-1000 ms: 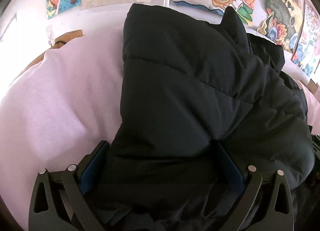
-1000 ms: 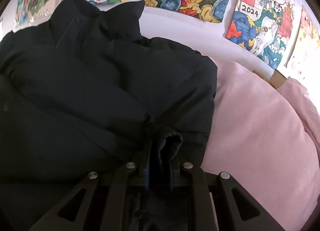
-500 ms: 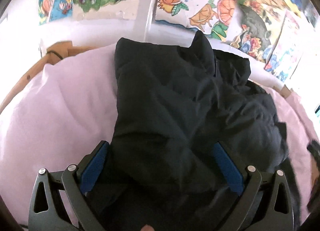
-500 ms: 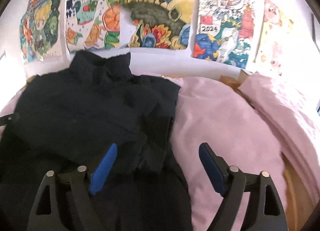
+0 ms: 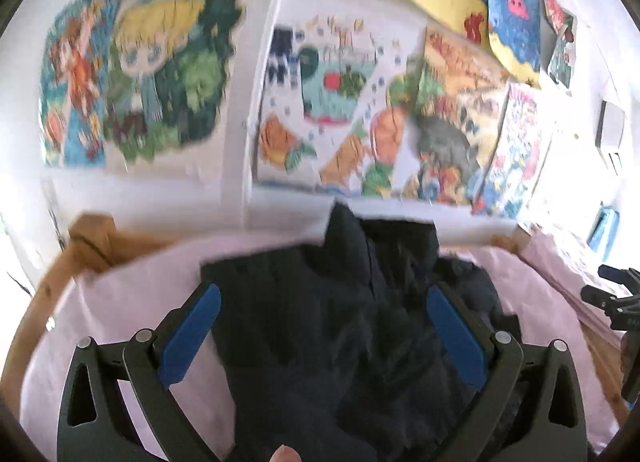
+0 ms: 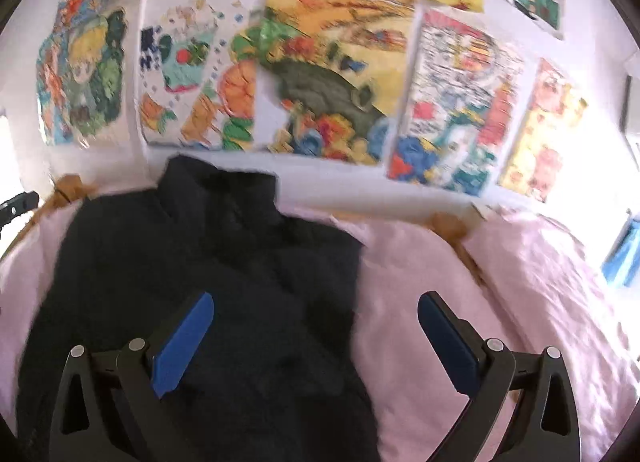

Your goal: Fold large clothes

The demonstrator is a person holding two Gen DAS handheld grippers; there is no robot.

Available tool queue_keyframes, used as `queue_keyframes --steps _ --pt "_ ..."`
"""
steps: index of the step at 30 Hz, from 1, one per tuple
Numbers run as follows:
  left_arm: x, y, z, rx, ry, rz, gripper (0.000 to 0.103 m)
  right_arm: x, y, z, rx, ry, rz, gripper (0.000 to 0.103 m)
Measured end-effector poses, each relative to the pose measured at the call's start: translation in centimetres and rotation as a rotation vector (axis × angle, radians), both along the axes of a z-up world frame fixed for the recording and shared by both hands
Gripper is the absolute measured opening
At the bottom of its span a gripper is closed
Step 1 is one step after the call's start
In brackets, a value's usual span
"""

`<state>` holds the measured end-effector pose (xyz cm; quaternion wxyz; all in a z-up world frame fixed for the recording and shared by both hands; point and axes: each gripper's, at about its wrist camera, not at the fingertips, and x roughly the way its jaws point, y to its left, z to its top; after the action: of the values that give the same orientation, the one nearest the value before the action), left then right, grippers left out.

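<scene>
- The dark puffy jacket lies on the pink bed sheet, its collar up by the wall.
- It looks partly folded, sides tucked in. More folding is likely left.
- The right gripper has just been opening; its jaws stand wide with nothing pinched.
- The left gripper is wide apart too, above the jacket.
- No boxes or baskets show.
- Bright drawings cover the wall.

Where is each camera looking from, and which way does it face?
Left wrist: behind the open left gripper, looking down over the black jacket toward the picture wall; a fingertip shows.
Right wrist: behind the open right gripper, over the jacket's edge and pink bedding.
Both share jacket, bedding, wall.
</scene>
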<state>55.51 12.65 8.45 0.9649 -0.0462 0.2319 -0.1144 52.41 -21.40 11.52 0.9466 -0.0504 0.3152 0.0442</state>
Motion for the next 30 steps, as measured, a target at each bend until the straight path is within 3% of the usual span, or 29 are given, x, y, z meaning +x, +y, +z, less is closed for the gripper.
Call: queue_keyframes --steps 2,6,11,13,19,21,23,27,28,29,30 --pt "0.7 0.0 -0.1 -0.017 -0.015 0.035 0.102 1.9 1.0 -0.6 0.033 -0.03 0.035 0.103" --pt "3.1 0.6 -0.5 -0.059 0.03 0.071 0.102 6.2 2.1 -2.3 0.098 -0.062 0.088 0.103" --pt "6.5 -0.1 -0.1 -0.059 -0.012 0.127 0.102 11.7 2.4 -4.8 0.152 -0.121 0.156 0.103" --pt "8.3 -0.9 -0.4 -0.062 0.002 0.12 0.102 14.1 1.9 -6.2 0.22 -0.125 0.159 0.103" --pt "14.8 -6.0 -3.1 -0.023 0.132 0.085 0.102 22.5 0.2 -11.3 0.53 -0.008 0.154 0.098" --pt "17.2 -7.7 -4.1 0.026 0.188 0.111 0.102 24.5 0.3 -12.8 0.607 0.037 0.155 0.091" --pt "19.4 -8.6 -5.0 0.065 0.216 0.15 0.102 25.3 0.4 -13.7 0.641 0.035 0.157 0.078" --pt "22.2 -8.0 -7.0 0.017 0.273 0.202 0.1 25.7 0.6 -15.0 0.67 0.014 0.161 0.061" --pt "22.5 -7.7 -7.3 0.008 0.278 0.212 0.096 25.7 0.5 -15.2 0.68 0.012 0.165 0.043" --pt "22.6 -7.2 -7.6 -0.006 0.269 0.225 0.085 25.7 0.4 -15.5 0.69 0.016 0.17 0.033" --pt "22.7 -6.6 -7.7 -0.028 0.265 0.223 0.076 25.7 0.3 -15.6 0.695 0.015 0.173 0.031"
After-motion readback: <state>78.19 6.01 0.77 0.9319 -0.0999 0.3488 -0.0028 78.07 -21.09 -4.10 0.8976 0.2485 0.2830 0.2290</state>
